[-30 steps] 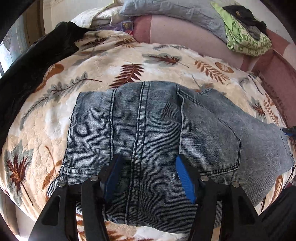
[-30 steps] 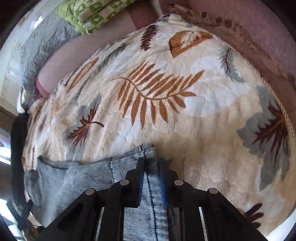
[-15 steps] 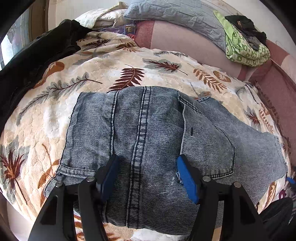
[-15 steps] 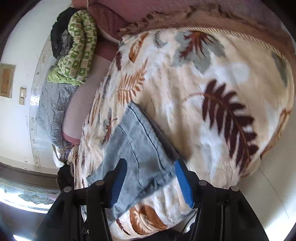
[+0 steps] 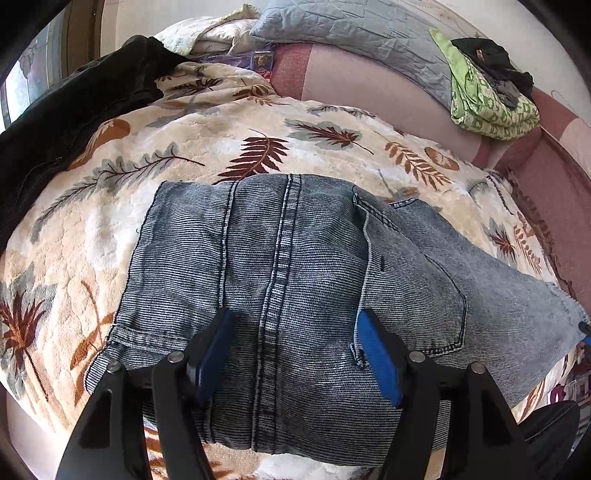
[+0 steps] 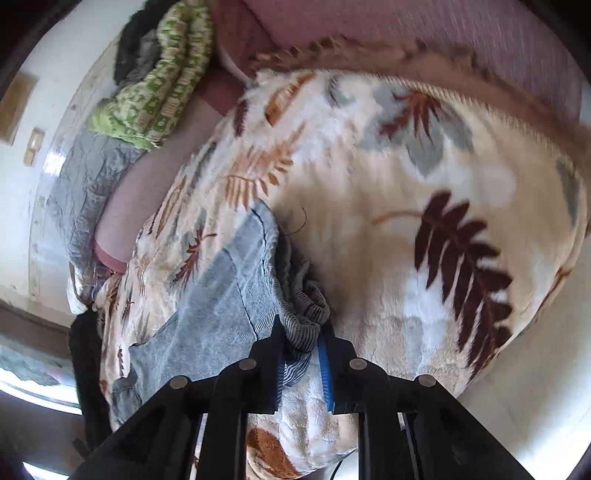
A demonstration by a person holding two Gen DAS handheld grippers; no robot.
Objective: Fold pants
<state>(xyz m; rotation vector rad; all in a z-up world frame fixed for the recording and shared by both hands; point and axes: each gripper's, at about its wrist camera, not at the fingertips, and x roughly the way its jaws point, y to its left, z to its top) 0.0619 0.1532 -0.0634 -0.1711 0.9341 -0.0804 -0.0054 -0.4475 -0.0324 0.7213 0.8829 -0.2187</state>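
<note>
Nearest in the left wrist view, the left tongs (image 5: pixel 295 354) stand apart above the pants (image 5: pixel 295 295), their blue pads (image 5: pixel 380 358) on either side of the centre seam, gripping nothing. The pants are washed blue denim with fine ribbing, folded into a broad block on the bed. A back pocket (image 5: pixel 413 288) lies at 3 o'clock of the seam, and a paler leg panel runs off toward 4 o'clock.

In the right wrist view, the right tongs (image 6: pixel 303 365) are closing on a bunched edge of the pants (image 6: pixel 236 295); the cloth sits between the pads and puckers there. This view is blurred.

Under the pants is a cream blanket (image 5: pixel 229 125) printed with brown, rust and grey leaves, spread over the bed. At 10 o'clock a black garment (image 5: pixel 74 122) lies on the blanket's edge. Farther off, a mauve cushion (image 5: pixel 369 81) runs along the blanket's far side. On it, at 12 o'clock, is a grey quilted pillow (image 5: pixel 351 29), and at 1 o'clock a green patterned cloth (image 5: pixel 491 107) topped with dark clothes. A pale wall lies beyond.
</note>
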